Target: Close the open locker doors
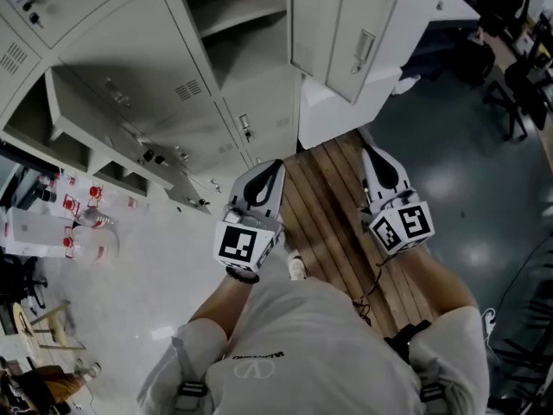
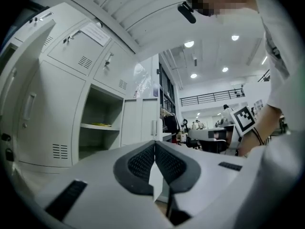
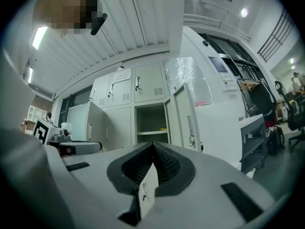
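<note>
While left gripper [image 1: 276,165], right gripper [image 1: 367,152] jaws sit closed, locker door [image 1: 359,33] open, shirt lettering [image 1: 255,357] illegible.

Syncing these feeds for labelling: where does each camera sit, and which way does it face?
Head view: on the person's head, looking steeply down at the left gripper, right gripper and lockers; forearms and chest show.
Left gripper view: on that gripper, along its shut jaws towards the open locker; a sleeve shows.
Right gripper view: likewise, along shut jaws.
Shared: both gripper views show the open locker.
</note>
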### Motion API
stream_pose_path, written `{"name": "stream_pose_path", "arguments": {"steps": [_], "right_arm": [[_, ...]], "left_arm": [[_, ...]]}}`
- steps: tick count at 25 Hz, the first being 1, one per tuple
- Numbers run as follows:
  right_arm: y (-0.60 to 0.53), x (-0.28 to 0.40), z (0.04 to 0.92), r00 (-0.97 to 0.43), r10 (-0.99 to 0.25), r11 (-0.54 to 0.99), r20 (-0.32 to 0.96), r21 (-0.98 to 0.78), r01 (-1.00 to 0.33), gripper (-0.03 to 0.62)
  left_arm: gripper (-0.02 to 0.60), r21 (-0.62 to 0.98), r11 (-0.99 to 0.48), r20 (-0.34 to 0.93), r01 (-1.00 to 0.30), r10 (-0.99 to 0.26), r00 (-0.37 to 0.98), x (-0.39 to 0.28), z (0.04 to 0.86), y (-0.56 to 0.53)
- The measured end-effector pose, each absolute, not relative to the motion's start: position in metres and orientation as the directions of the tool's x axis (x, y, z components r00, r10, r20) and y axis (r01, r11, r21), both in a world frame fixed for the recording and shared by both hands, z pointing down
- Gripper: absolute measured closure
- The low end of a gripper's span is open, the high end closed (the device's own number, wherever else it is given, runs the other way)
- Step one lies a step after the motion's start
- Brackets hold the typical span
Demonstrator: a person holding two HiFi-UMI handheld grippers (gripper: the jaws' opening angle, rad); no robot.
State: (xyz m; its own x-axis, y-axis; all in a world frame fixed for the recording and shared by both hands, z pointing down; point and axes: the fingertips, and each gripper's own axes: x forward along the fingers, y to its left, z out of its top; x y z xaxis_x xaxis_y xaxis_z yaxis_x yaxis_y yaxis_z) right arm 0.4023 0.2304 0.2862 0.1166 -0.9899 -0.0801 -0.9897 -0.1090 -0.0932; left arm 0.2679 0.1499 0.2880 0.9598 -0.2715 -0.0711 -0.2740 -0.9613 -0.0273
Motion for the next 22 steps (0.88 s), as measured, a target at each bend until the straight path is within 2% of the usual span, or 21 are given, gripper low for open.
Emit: {"name": "stream_pose_path", "arguments": {"steps": [11,22], "right_arm": [[0.186,0.45,0.299,0.234,-0.971,-0.23,-0.054,-0.074,-0.97,0.571],[0.149,0.515,0.323,0.351,-0.936,-0.348,-0.023,-0.081,-0.934,0.548]], "left_arm": [[0.577,0.004,-0.998,-0.057,-0.064,-0.065,0.996,0.381,0.311,0.124],[0.575,0.003,-0.998,0.0,0.061,0.061,0.998,0.483,0.344,0.101]]}}
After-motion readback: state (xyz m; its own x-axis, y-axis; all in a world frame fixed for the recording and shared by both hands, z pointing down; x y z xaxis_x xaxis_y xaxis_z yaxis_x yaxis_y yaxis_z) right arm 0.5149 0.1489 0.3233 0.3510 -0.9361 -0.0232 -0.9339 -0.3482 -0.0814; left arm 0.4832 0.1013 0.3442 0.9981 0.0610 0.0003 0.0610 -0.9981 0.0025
